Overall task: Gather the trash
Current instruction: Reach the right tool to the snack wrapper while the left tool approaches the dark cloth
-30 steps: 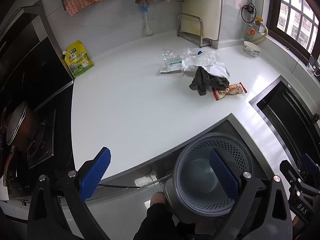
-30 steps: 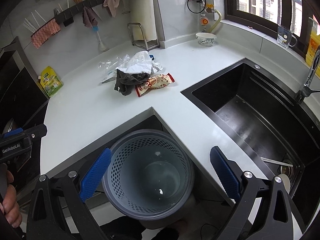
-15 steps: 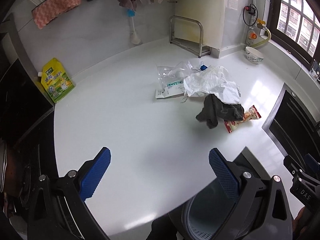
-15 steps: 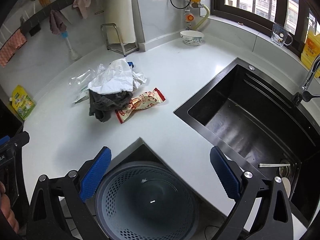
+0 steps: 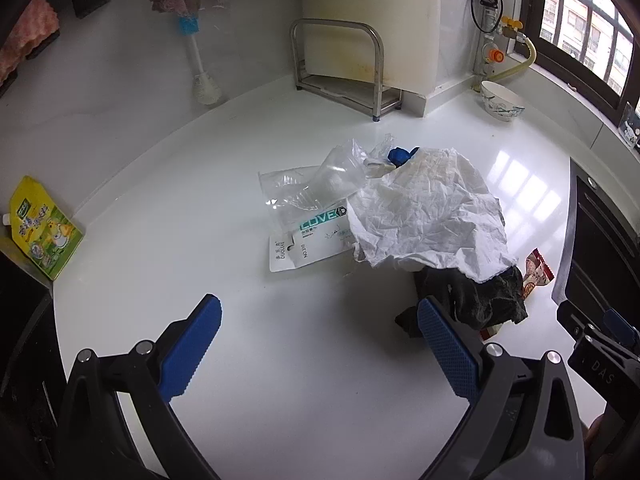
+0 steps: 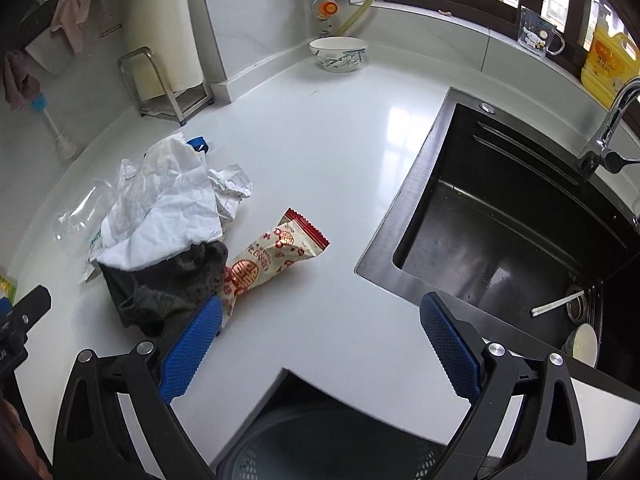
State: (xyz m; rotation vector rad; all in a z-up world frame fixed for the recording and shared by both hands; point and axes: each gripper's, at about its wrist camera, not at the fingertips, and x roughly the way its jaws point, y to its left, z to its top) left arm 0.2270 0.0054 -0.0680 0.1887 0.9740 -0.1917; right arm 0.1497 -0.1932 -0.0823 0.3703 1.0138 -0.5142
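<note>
A heap of trash lies on the white counter (image 5: 200, 220): crumpled white paper (image 5: 428, 216) (image 6: 164, 204), a dark grey rag (image 5: 476, 296) (image 6: 168, 284) under it, a clear plastic bag (image 5: 316, 188) with a printed card, and a red-and-white snack wrapper (image 6: 276, 256) (image 5: 534, 276). My left gripper (image 5: 320, 344) is open with nothing between its fingers, just short of the heap, its right finger beside the rag. My right gripper (image 6: 320, 340) is open too, hovering near the counter's front edge; its left finger overlaps the wrapper's end. The grey perforated bin (image 6: 332, 448) sits below the counter corner.
A black sink (image 6: 500, 232) with chopsticks and a bowl opens on the right. A patterned bowl (image 6: 340, 54) and a metal rack (image 5: 340, 68) stand at the back. A yellow-green pouch (image 5: 40, 228) leans at the far left. A yellow bottle (image 6: 608, 64) stands on the sill.
Both grippers have risen from over the bin and moved forward over the counter toward the trash heap, which now looks much closer. Both stayed open.
</note>
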